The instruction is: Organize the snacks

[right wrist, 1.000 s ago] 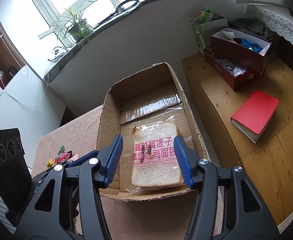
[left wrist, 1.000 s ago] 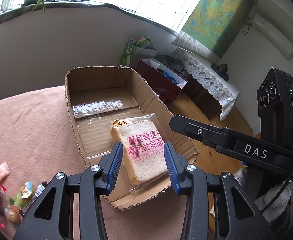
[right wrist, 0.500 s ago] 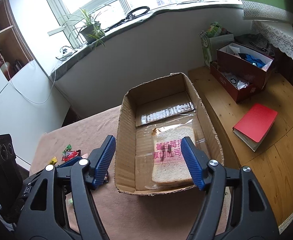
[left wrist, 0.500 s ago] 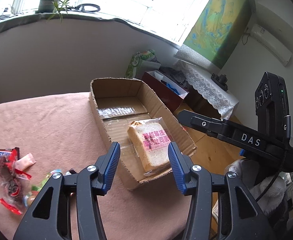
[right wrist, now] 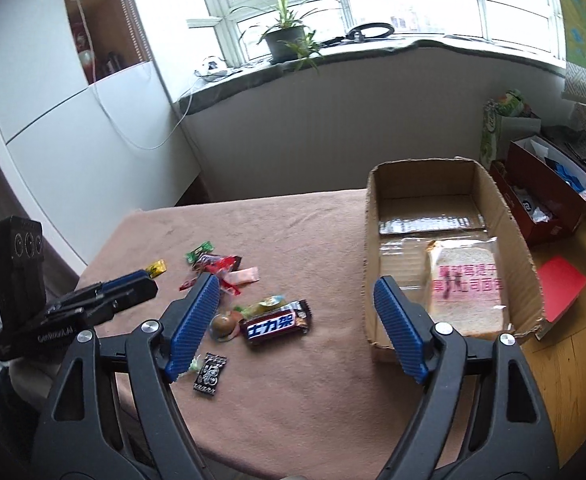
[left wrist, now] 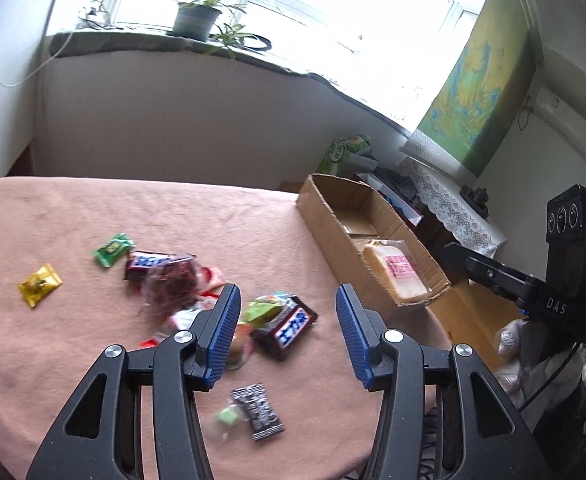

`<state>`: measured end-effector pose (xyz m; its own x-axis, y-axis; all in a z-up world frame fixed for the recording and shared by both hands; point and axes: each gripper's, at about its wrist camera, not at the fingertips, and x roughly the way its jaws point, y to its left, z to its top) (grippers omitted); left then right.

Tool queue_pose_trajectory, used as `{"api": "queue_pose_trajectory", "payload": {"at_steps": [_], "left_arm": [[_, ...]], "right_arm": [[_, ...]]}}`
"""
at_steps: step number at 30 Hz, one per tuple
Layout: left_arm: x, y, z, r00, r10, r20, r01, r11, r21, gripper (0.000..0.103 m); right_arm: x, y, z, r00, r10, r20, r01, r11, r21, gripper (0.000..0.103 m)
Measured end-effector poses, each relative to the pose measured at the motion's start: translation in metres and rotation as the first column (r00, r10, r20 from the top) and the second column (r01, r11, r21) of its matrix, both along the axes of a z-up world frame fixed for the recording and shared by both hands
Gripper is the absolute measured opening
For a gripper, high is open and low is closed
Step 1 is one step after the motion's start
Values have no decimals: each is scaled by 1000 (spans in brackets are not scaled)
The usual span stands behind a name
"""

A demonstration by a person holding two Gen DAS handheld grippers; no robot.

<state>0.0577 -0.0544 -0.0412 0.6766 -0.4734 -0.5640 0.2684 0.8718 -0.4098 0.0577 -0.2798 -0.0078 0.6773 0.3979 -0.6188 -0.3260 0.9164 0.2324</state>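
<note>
A cardboard box (right wrist: 373, 264) stands at the table's right edge with a wrapped bread slice (right wrist: 467, 292) lying inside; the box (left wrist: 333, 224) and bread (left wrist: 397, 276) also show in the left wrist view. Loose snacks lie on the pink tablecloth: a Snickers bar (right wrist: 277, 322), a black-and-white packet (right wrist: 209, 372), green (left wrist: 113, 249) and yellow (left wrist: 40, 284) candies, and a red pile (left wrist: 169, 280). My left gripper (left wrist: 287, 324) is open and empty above the Snickers bar (left wrist: 287, 326). My right gripper (right wrist: 295, 320) is open and empty above the table.
A red book (right wrist: 561, 286) lies on the wooden bench right of the box. A dark red box (right wrist: 549, 196) of items and a green bag (right wrist: 501, 120) stand behind it. A potted plant (right wrist: 285, 42) sits on the windowsill.
Both grippers have pulled back and swung left, away from the box with the bread. The left one now hangs over the loose snacks. Both stay open.
</note>
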Motion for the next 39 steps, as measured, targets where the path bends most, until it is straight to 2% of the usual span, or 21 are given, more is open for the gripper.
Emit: {"api": "queue_pose_trajectory", "payload": {"at_steps": [3,7,11,21,24,26,31,39], "left_arm": [[-10,32,-4,997,69,17,-69,998,1,49],[-17,62,-14,990,143,-5,-143,988,51,49],[-17,81,-27,982,185,-47,-182,982,58,49],[8,59,-37,992,109,-61,-106,993,57,49],[19,49,-40,995,78,-67,-73,994,75,49],[26,42,-43,996,64,-68,-58,994,96,59],[41,29,-48,997,29,-71,-20,991,134,61],[59,17,-56,997,3,-78,12,980,196,61]], "right_arm": [[-8,22,-12,998,57,-8,-57,998,-17,82],[-16,46,-36,996,86,-35,-89,992,-86,82],[-12,62,-61,990,86,-113,-98,989,-108,82],[22,61,-92,970,-58,-238,48,998,-45,82],[31,62,-98,964,-100,-247,88,994,-63,82],[39,61,-102,954,-131,-270,119,991,-61,82],[57,61,-114,934,-147,-326,148,989,-21,82],[73,77,-123,940,-132,-316,122,991,-50,81]]}}
